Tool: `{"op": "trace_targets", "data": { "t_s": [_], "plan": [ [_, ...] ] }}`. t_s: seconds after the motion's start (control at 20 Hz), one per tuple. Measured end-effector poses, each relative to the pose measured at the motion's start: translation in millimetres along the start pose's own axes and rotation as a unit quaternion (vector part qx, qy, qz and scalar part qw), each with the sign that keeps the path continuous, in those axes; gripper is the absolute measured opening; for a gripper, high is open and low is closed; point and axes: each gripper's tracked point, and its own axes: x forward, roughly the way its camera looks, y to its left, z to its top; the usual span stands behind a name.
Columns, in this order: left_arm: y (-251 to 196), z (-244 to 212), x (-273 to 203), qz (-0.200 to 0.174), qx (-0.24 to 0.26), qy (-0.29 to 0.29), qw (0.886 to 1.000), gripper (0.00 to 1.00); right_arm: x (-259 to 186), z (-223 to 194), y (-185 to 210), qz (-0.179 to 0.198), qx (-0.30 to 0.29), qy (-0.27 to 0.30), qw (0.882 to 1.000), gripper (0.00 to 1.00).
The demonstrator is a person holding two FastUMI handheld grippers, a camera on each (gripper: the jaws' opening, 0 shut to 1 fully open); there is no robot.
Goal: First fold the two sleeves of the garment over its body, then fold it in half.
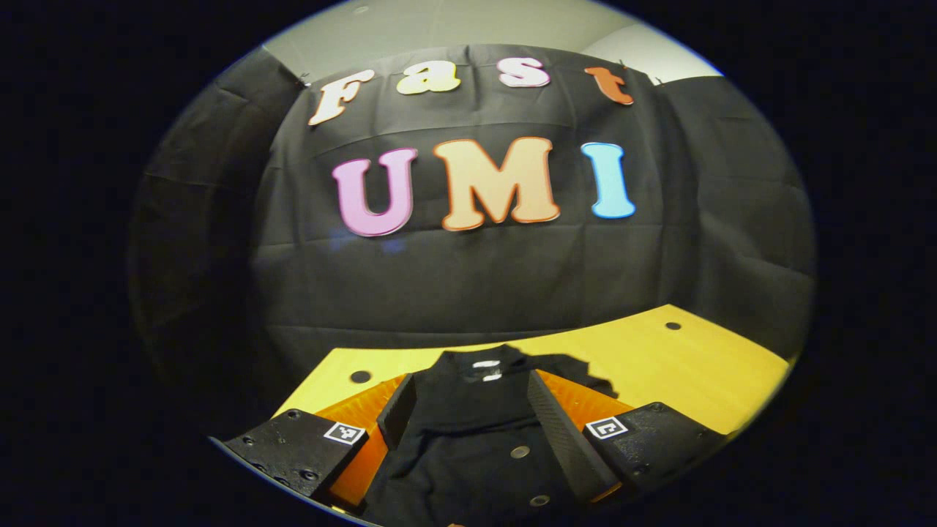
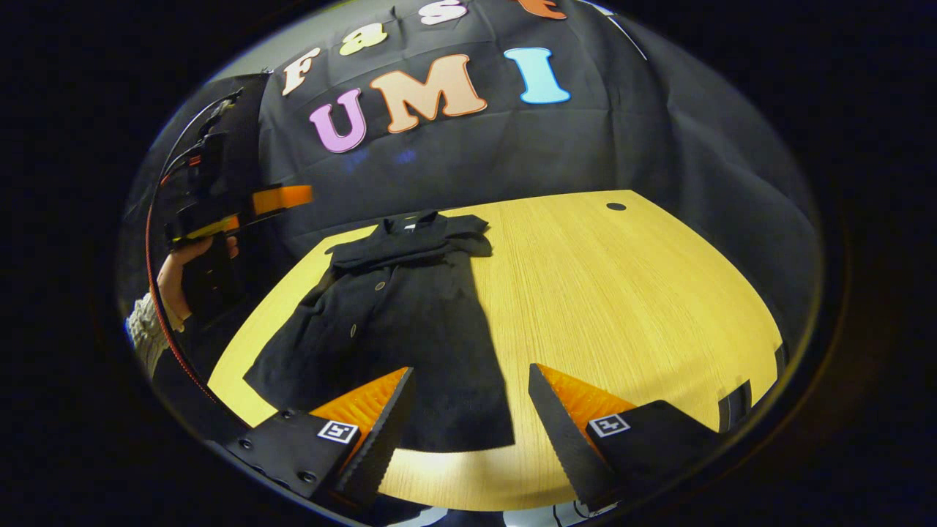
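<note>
1. Black cloth walls the booth on all sides, and a yellow wood-grain table (image 2: 622,293) stands in front of it, with a small dark round hole (image 2: 616,206) near its far edge.
2. On the left half of that table lies a black garment (image 2: 395,322), spread flat with its collar (image 2: 410,219) toward the wall and its hem toward the camera in the right gripper view.
3. Small round buttons (image 2: 379,285) run down its front.
4. One sleeve (image 2: 446,238) lies folded across the chest just below the collar (the fold looks loose and a little bunched).
5. In the right gripper view the right gripper (image 2: 468,410) hovers above the near hem, its jaws spread wide with nothing between them; the hem and bare table show through the gap.
6. In the left gripper view the left gripper (image 1: 468,417) is likewise spread wide, its fingers apart on either side of the garment's body (image 1: 468,439), which lies below them; I cannot tell whether the tips touch the cloth.
7. The collar (image 1: 487,362) with its white label sits just beyond those fingers.
8. At the left of the right gripper view the other gripper's body (image 2: 212,190) is held up off the table by a hand (image 2: 183,278) in a pale knitted cuff (image 2: 146,329).
</note>
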Motion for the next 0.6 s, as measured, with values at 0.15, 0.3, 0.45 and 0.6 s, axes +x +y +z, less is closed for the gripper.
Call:
{"op": "trace_targets", "data": {
  "t_s": [0.15,0.3,0.45,0.6],
  "plan": [
    [37,-44,-42,0.036,0.02,0.027,0.999,0.93,6,-22,5,0.01,-0.01,0.019,1.0,0.98],
    [55,-91,-83,0.059,0.015,0.069,0.996,0.93,10,-34,9,0.017,-0.025,0.031,0.999,0.93],
    [62,-137,-118,0.075,-0.004,0.111,0.991,0.94,16,-42,5,0.015,-0.046,0.036,0.998,0.98],
    [60,-173,-143,0.08,-0.037,0.147,0.985,0.94,21,-50,-3,-0.002,-0.062,0.042,0.997,0.98]
  ]
}}
